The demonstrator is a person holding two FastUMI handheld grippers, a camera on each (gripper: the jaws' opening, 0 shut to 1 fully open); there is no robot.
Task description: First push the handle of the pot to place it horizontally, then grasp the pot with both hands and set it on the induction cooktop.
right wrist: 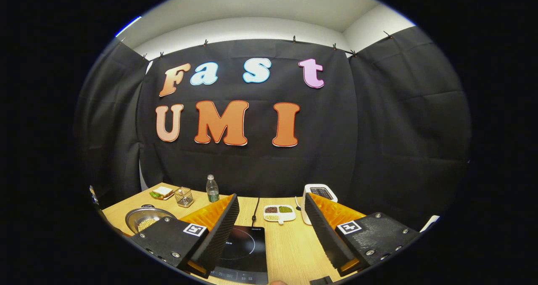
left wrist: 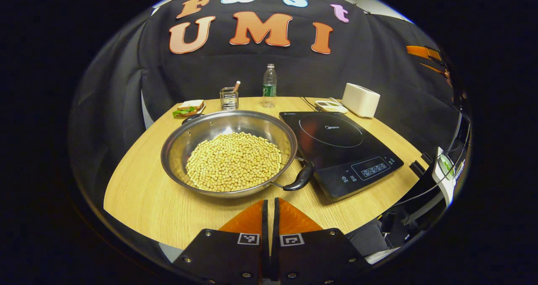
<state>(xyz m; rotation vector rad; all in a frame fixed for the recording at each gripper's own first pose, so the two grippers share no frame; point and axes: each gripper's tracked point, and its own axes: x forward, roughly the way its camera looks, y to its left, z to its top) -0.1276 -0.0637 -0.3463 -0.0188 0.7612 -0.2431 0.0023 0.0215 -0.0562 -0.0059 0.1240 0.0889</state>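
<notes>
A steel pot (left wrist: 197, 138) full of yellow beans (left wrist: 233, 161) sits on the wooden table, left of the black induction cooktop (left wrist: 340, 150). One black handle (left wrist: 300, 178) points toward the near right and touches the cooktop's edge; the other handle (left wrist: 191, 117) is at the far left rim. My left gripper (left wrist: 270, 205) is shut, empty, just in front of the pot's near rim. In the right gripper view, my right gripper (right wrist: 271, 211) is open above the cooktop (right wrist: 246, 251), with the pot (right wrist: 147, 218) far to its left.
At the table's back stand a sandwich on a plate (left wrist: 189, 107), a wire holder (left wrist: 229, 98), a water bottle (left wrist: 269, 86), a white toaster (left wrist: 360, 100) and a small divided dish (right wrist: 279, 212). A cord (right wrist: 254, 209) runs behind the cooktop. The table's curved front edge is near.
</notes>
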